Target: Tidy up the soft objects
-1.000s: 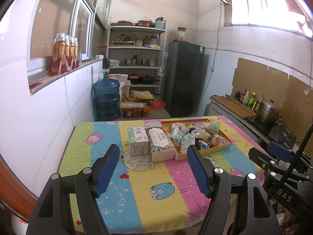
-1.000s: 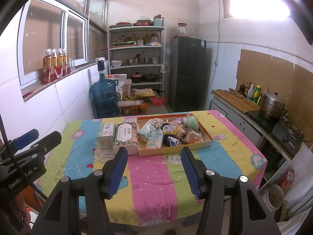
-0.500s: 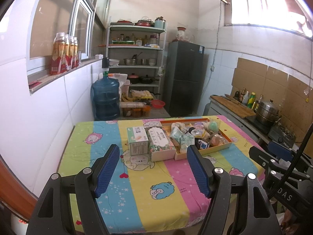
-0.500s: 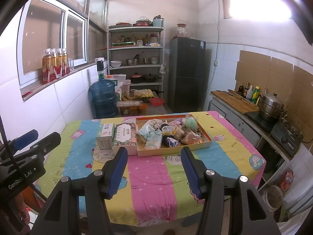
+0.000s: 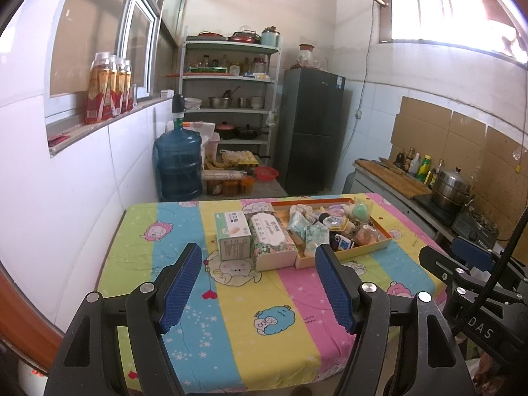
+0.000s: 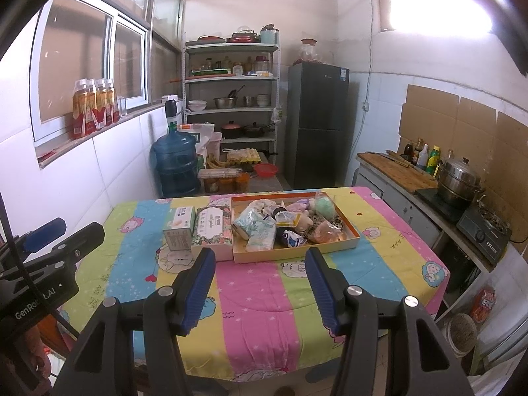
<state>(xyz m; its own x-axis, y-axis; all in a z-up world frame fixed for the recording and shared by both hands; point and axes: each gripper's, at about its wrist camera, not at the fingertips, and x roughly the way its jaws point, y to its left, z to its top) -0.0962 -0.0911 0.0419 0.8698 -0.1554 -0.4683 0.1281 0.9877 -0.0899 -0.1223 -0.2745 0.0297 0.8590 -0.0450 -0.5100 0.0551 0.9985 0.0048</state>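
An orange-rimmed cardboard tray (image 6: 349, 246) sits on the striped cartoon tablecloth (image 6: 257, 293), heaped with soft packets, tissue packs (image 6: 255, 227) and a green puff (image 6: 325, 206). Left of it lie a floral tissue box (image 6: 213, 227) and a green-white box (image 6: 180, 227). My right gripper (image 6: 260, 262) hangs open above the near table edge, nothing between its blue pads. In the left wrist view the same tray (image 5: 379, 246), floral box (image 5: 272, 242) and green-white box (image 5: 232, 237) show ahead. My left gripper (image 5: 259, 259) stands open and empty, well short of them.
A blue water jug (image 6: 175, 168), metal shelving (image 6: 231, 99) and a dark fridge (image 6: 316, 125) stand behind the table. A counter with a steel pot (image 6: 458, 181) and stove runs along the right wall. Bottles line the window sill (image 6: 94, 107).
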